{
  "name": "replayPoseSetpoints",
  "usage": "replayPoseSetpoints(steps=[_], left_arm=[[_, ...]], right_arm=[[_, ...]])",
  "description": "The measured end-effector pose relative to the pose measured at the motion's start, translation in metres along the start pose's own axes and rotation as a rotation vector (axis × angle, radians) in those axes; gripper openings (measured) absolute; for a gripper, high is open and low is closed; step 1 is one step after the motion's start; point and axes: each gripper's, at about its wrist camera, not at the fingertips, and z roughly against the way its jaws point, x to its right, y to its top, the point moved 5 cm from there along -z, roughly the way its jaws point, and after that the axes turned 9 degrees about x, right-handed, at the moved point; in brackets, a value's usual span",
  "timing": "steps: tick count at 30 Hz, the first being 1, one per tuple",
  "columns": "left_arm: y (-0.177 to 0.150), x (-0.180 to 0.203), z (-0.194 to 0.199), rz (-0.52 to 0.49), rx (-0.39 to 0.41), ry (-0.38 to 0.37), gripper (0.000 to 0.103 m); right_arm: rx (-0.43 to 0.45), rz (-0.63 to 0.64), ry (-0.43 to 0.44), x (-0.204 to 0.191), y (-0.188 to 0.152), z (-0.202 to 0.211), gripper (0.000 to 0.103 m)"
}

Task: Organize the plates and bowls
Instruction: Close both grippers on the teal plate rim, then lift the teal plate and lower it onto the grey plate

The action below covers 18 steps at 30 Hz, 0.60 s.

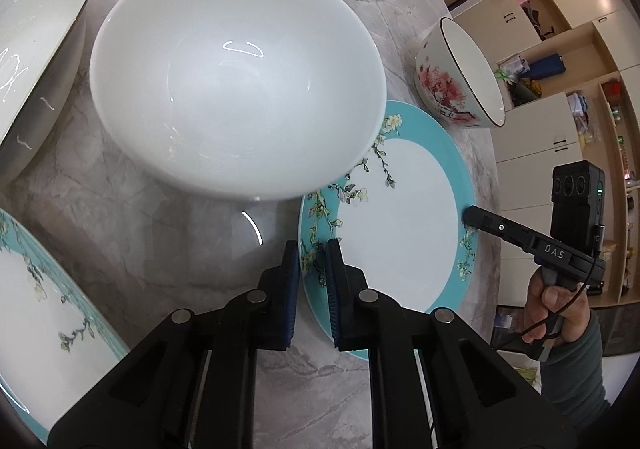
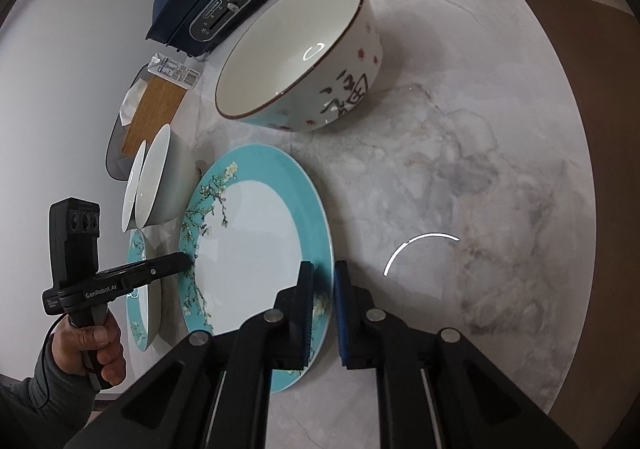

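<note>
Both grippers' fingers (image 1: 313,249) (image 2: 323,273) clench opposite rims of the stiff, slippery, breakable teal-rimmed floral porcelain plate (image 1: 400,217).

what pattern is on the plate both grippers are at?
Turquoise rim with flowering branches, plain white centre, on the plate. Clearest in the right wrist view.

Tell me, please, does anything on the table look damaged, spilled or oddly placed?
Nothing looks broken or spilled. One small oddity: the white bowl overlaps the rim of the teal plate in the left wrist view, though whether it rests on it is unclear. Both grippers straddle that plate's opposite edges.
</note>
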Motion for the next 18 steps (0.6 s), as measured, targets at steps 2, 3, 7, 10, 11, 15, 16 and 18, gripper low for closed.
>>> replayPoseSetpoints(steps=[2, 3, 7, 10, 11, 15, 16, 18], left_arm=[[-0.001, 0.001, 0.003, 0.0, -0.003, -0.007, 0.01], [-0.001, 0.002, 0.004, 0.002, -0.005, -0.009, 0.01], [-0.004, 0.002, 0.009, 0.009, -0.008, -0.015, 0.01], [-0.01, 0.005, 0.018, 0.012, -0.004, -0.022, 0.01], [-0.01, 0.006, 0.021, 0.009, -0.002, -0.025, 0.01], [-0.016, 0.01, 0.04, 0.002, 0.007, -0.039, 0.01], [-0.02, 0.011, 0.045, 0.001, 0.009, -0.042, 0.01], [-0.027, 0.013, 0.055, -0.001, 0.013, -0.048, 0.01]], right_arm=[[-0.001, -0.02, -0.002, 0.0, -0.003, 0.001, 0.012], [-0.001, -0.028, -0.003, 0.0, -0.004, 0.002, 0.012], [0.003, -0.041, -0.017, -0.005, -0.008, 0.01, 0.012], [0.008, -0.039, -0.021, -0.011, -0.01, 0.018, 0.012], [0.01, -0.04, -0.022, -0.013, -0.012, 0.022, 0.012], [0.019, -0.034, -0.018, -0.026, -0.019, 0.037, 0.012], [0.02, -0.03, -0.018, -0.029, -0.021, 0.041, 0.012], [0.023, -0.023, -0.017, -0.038, -0.027, 0.049, 0.012]])
